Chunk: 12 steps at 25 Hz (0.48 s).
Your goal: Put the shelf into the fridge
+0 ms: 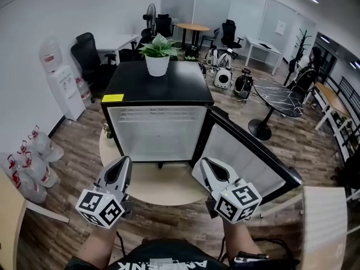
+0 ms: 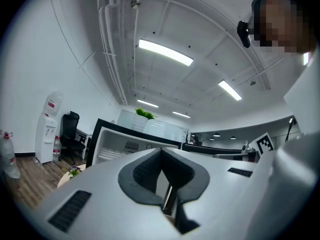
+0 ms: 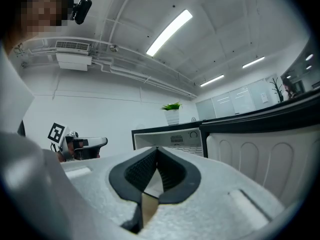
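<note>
White left claw (image 1: 125,162) and right claw (image 1: 206,163), black pads (image 2: 145,171), marker cubes (image 1: 101,208), black lettered shirt (image 1: 163,260).

Cut off / unreadable
Forearms (image 1: 97,245) behind fingers (image 1: 117,173) leave btm edge; sticker (image 1: 112,98) print past left fingertips too small.

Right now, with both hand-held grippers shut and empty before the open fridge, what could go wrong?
1. The open black fridge door with its white liner juts out beside the right hand-held gripper; a sideways move may knock it.
2. The green plant in a white pot stands on the black mini fridge; a jolt could tip it.
</note>
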Each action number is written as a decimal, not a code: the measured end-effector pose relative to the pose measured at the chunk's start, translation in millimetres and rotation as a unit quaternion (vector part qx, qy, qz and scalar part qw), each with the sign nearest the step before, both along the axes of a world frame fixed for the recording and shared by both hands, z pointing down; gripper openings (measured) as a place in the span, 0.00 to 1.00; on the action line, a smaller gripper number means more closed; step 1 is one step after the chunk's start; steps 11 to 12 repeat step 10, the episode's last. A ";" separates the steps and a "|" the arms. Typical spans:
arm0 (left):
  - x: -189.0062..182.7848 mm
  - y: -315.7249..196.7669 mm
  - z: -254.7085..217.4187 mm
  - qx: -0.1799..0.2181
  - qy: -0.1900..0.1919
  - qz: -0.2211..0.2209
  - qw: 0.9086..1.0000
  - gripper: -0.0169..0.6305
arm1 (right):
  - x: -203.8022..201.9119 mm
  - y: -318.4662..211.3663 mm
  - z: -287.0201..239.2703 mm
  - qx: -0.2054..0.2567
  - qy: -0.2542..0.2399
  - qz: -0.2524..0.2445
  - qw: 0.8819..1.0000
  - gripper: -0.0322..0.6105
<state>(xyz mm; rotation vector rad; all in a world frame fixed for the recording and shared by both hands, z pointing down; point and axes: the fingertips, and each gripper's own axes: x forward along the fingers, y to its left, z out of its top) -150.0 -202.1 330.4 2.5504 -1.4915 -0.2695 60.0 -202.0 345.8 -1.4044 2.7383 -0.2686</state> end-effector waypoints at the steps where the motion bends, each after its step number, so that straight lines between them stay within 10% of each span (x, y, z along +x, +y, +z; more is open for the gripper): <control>1: -0.1 -0.1 0.5 -0.002 -0.003 0.000 1.000 0.03 | 0.7 -1.0 -0.5 0.001 0.000 -0.001 1.000 0.06; 12: -4.4 4.0 -4.7 -0.005 0.008 0.010 1.000 0.03 | -1.7 -0.7 -0.1 -0.006 0.011 0.012 1.000 0.06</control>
